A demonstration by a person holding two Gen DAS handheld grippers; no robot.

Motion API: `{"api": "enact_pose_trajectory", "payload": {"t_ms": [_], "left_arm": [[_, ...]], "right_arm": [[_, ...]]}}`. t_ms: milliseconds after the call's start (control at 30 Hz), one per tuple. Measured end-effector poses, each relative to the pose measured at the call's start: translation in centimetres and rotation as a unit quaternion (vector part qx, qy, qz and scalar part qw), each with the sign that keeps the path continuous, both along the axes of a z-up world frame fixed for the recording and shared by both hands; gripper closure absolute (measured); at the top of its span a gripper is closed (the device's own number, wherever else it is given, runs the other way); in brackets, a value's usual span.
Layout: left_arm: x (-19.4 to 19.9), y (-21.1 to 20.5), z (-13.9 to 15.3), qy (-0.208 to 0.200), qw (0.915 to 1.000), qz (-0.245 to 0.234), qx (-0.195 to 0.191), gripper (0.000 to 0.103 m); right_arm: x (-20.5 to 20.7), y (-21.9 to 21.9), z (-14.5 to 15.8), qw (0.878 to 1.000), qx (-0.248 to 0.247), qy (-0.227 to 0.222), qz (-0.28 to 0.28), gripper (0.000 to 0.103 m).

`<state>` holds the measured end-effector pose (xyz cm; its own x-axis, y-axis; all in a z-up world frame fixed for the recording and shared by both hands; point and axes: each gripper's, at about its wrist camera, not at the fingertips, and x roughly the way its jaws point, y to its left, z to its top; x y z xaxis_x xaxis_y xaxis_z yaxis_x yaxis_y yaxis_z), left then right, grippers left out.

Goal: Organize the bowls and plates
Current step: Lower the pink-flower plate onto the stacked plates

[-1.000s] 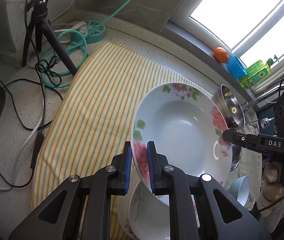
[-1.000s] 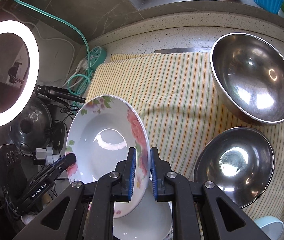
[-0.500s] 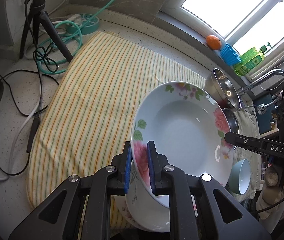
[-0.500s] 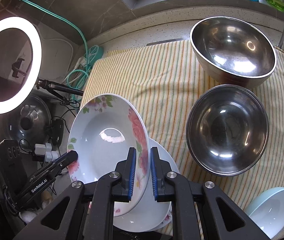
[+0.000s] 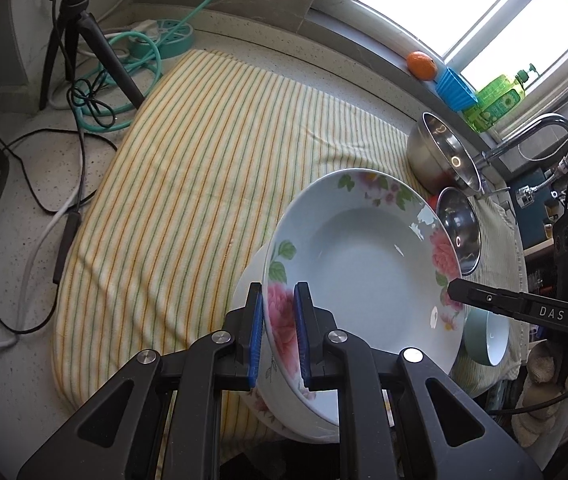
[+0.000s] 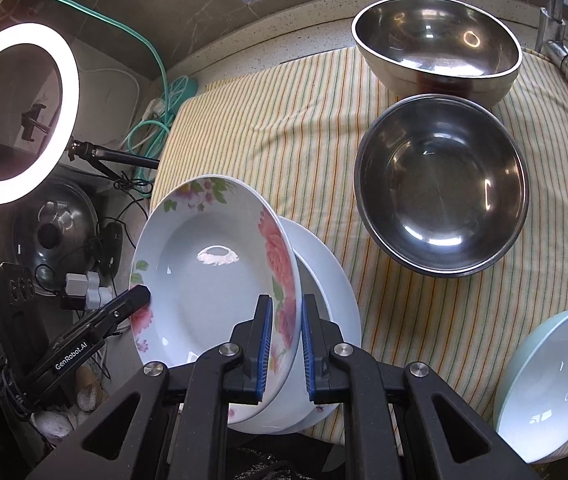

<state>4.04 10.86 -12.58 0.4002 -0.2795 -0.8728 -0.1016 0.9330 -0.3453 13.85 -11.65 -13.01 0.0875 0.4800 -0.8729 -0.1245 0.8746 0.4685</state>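
Both tongs are clamped on the same floral plate: the left tongs (image 5: 278, 332) pinch one edge and the right tongs (image 6: 286, 344) pinch the opposite edge. The floral plate (image 5: 364, 272) hangs tilted between them, just above the white plates (image 6: 324, 280) stacked directly under the tongs, at the near edge of the striped cloth (image 5: 204, 184).

The main risk, I think, is uneven release. If one pair opens before the other, the plate can swing down on one rim and knock the stack, or slide off toward the desk (image 5: 24, 208) edge. The tilt makes this more likely; leveling first seems safer. The lower rim looks very close to the stack, but I cannot tell if it touches.

Ahead and right of the right tongs stand two steel bowls (image 6: 442, 188), near each other, and a pale green bowl (image 6: 552, 384) lies close at the right. They are apart from the stack and do not block the way down. Far left of the left tongs, a tripod (image 5: 80, 40) and cables (image 5: 24, 184) lie off the cloth.
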Motion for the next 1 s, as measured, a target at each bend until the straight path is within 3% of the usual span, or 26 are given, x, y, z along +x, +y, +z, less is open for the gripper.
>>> {"api": "enact_pose_trajectory", "payload": {"t_ms": [1000], "left_arm": [[-0.4, -0.4, -1.4, 0.019, 0.9997, -0.013, 0.009, 0.090]], "right_arm": [[-2.0, -0.3, -1.8, 0.999, -0.010, 0.033, 0.003, 0.090]]}}
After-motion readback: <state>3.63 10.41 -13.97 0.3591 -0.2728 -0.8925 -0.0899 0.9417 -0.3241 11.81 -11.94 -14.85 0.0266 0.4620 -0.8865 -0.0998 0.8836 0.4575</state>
